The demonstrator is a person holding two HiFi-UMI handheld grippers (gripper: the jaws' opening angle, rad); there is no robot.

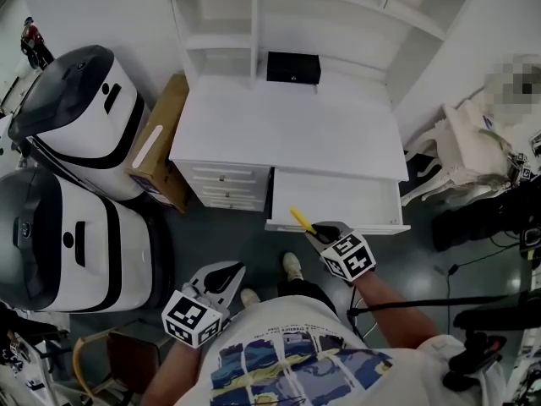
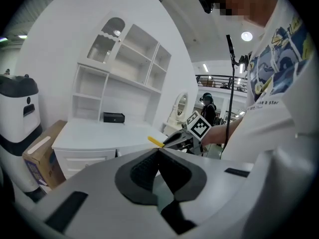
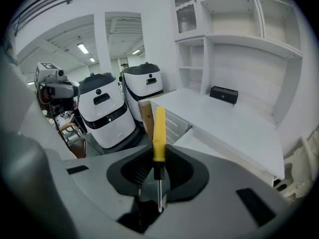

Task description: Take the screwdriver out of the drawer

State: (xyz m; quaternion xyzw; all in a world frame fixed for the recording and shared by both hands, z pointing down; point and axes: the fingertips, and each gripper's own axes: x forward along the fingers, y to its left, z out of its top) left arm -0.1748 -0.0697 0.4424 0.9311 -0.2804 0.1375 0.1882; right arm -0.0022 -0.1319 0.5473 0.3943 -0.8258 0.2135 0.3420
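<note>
A screwdriver with a yellow handle (image 1: 301, 220) (image 3: 159, 132) is clamped in my right gripper (image 1: 318, 230) (image 3: 159, 159). The jaws are shut on its black neck and thin metal shaft, and the handle sticks out past the fingertips. In the head view it hangs over the front edge of the pulled-out white drawer (image 1: 372, 200) of the white desk (image 1: 287, 129). My left gripper (image 1: 223, 278) (image 2: 158, 152) is lower left, off the desk and over the floor. Its jaws are shut with nothing between them. The left gripper view also shows the right gripper (image 2: 178, 139) with the yellow handle (image 2: 155, 141).
Two large white-and-black machines (image 1: 80, 121) (image 1: 63, 235) stand left of the desk, with a cardboard box (image 1: 159, 146) leaning between them and it. A small black box (image 1: 293, 67) sits on the desk under the hutch shelves. A white ornate chair (image 1: 469, 155) and cables lie to the right.
</note>
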